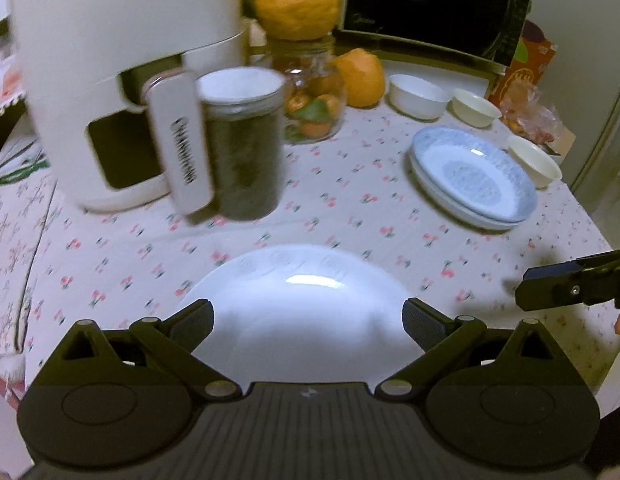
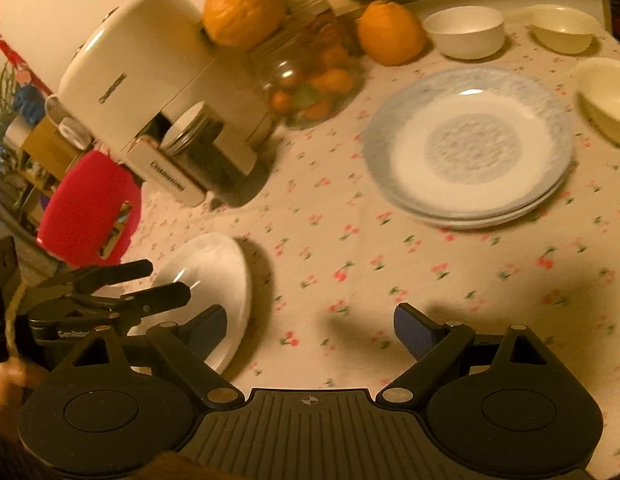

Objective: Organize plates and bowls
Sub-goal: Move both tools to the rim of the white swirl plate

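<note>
Left tool (image 1: 308, 322) (wide open, empty) just over white plate (image 1: 302, 300).

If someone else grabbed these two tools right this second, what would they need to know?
Left hand-held gripper: open, over the white plate, not gripping it.
Right hand-held gripper: open, empty, above the tablecloth.
Done: two blue plates stacked.
Left: the white plate still apart from the stack; three bowls, one white and two cream, still stand separately behind the stack.

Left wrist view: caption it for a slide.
Open left hand-held gripper poised over a white plate, blue-rimmed plates stacked beyond.
</note>
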The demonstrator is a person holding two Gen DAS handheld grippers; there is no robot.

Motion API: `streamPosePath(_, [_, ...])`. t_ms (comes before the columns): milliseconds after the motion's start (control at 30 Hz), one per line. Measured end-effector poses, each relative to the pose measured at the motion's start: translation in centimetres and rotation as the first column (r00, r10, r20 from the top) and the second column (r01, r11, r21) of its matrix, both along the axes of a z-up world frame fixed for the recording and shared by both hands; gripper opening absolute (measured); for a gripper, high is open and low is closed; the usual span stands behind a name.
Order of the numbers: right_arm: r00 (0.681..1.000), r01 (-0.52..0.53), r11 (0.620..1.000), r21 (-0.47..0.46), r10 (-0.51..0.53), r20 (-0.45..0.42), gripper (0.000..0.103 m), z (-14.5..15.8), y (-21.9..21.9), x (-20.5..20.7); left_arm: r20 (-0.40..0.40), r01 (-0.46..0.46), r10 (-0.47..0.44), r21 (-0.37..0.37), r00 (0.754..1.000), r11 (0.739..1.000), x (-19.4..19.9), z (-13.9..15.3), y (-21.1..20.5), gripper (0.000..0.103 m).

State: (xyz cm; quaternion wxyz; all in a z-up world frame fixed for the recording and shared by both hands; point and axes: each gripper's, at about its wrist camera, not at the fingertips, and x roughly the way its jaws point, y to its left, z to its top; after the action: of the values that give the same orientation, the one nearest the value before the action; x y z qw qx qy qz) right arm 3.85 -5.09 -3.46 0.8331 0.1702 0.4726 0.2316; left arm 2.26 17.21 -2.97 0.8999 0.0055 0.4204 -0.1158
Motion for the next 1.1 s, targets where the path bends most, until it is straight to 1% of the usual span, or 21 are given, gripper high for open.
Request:
streamPosePath(100, [1.0,-0.018,1.0,0.007,0.018,0.021,0.092,-0.5,1.4,-0.4,-0.004,-0.018,0.017,-0.027,1.0,0.999,-0.7,-0.5,1.9,0.1])
streamPosePath(267, [0.997,-0.071,0.997,0.006,0.07,0.031,0.092,-1.7,4.0,-0.6,-0.029,-0.045,0.044,-0.062,0.999,0.997,-1.2,-1.5,4.4,0.094])
streamPosePath(333, [0.996,-0.086,0.996,0.008,0.086,0.037,0.092,-2.1,5.0,-0.8,-0.055,-0.061,0.057,-0.081,0.997,0.995,-1.3,-1.9,5.4,0.085])
streamPosePath(400, [0.993,-0.106,0.994,0.008,0.105,0.045,0.092,-2.4,6.1,-1.0,-0.081,-0.083,0.075,-0.102,0.994,0.991,-1.4,-2.3,6.2,0.079])
streamPosePath(433, [0.993,-0.113,0.994,0.007,0.112,0.047,0.092,-2.6,6.5,-1.1,-0.088,-0.09,0.081,-0.111,0.993,0.99,-1.5,-2.4,6.5,0.074])
streamPosePath(467, [0.992,-0.119,0.993,0.004,0.118,0.047,0.092,-2.7,6.8,-1.2,-0.094,-0.093,0.083,-0.118,0.992,0.989,-1.6,-2.5,6.8,0.071])
streamPosePath(533, [0.99,-0.133,0.991,-0.003,0.133,0.047,0.092,-3.0,7.6,-1.3,-0.106,-0.1,0.086,-0.127,0.991,0.987,-1.6,-2.7,7.1,0.061])
streamPosePath(567, [0.99,-0.134,0.991,-0.006,0.134,0.05,0.092,-3.1,7.8,-1.3,-0.109,-0.099,0.086,-0.128,0.99,0.987,-1.6,-2.8,7.2,0.059])
streamPosePath(733, [0.987,-0.133,0.991,-0.023,0.135,0.085,0.092,-3.2,8.7,-1.4,-0.118,-0.088,0.074,-0.124,0.99,0.988,-1.6,-3.1,7.1,0.042])
streamPosePath(767, [0.986,-0.136,0.99,-0.031,0.138,0.089,0.091,-3.1,9.0,-1.3,-0.118,-0.082,0.068,-0.122,0.991,0.989,-1.7,-3.1,7.1,0.041])
streamPosePath(800, [0.986,-0.138,0.99,-0.035,0.141,0.095,0.088,-3.0,9.3,-1.3,-0.117,-0.075,0.061,-0.12,0.991,0.99,-1.6,-3.1,7.0,0.039])
streamPosePath(833, [0.984,-0.14,0.99,-0.031,0.142,0.103,0.085,-2.9,9.5,-1.4,-0.116,-0.072,0.058,-0.115,0.992,0.991,-1.6,-3.1,6.9,0.038])
streamPosePath(867, [0.983,-0.146,0.989,-0.027,0.148,0.107,0.078,-3.0,9.7,-1.4,-0.115,-0.071,0.059,-0.105,0.992,0.992,-1.5,-3.1,6.7,0.038])
streamPosePath(900, [0.982,-0.154,0.988,-0.029,0.156,0.105,0.074,-3.1,10.0,-1.3,-0.113,-0.069,0.058,-0.096,0.992,0.993,-1.5,-3.1,6.6,0.038])
streamPosePath(933, [0.982,-0.156,0.987,-0.042,0.159,0.1,0.067,-3.3,10.3,-1.3,-0.11,-0.071,0.061,-0.09,0.992,0.993,-1.5,-3.0,6.6,0.038])
streamPosePath(1033, [0.982,-0.129,0.988,-0.089,0.14,0.126,0.053,-3.4,10.6,-1.5,-0.109,-0.088,0.079,-0.076,0.991,0.993,-1.4,-3.1,6.6,0.035])
streamPosePath(1100, [0.988,-0.102,0.989,-0.105,0.113,0.108,0.032,-3.3,10.2,-1.0,-0.108,-0.099,0.091,-0.074,0.99,0.992,-1.4,-3.0,6.7,0.033])
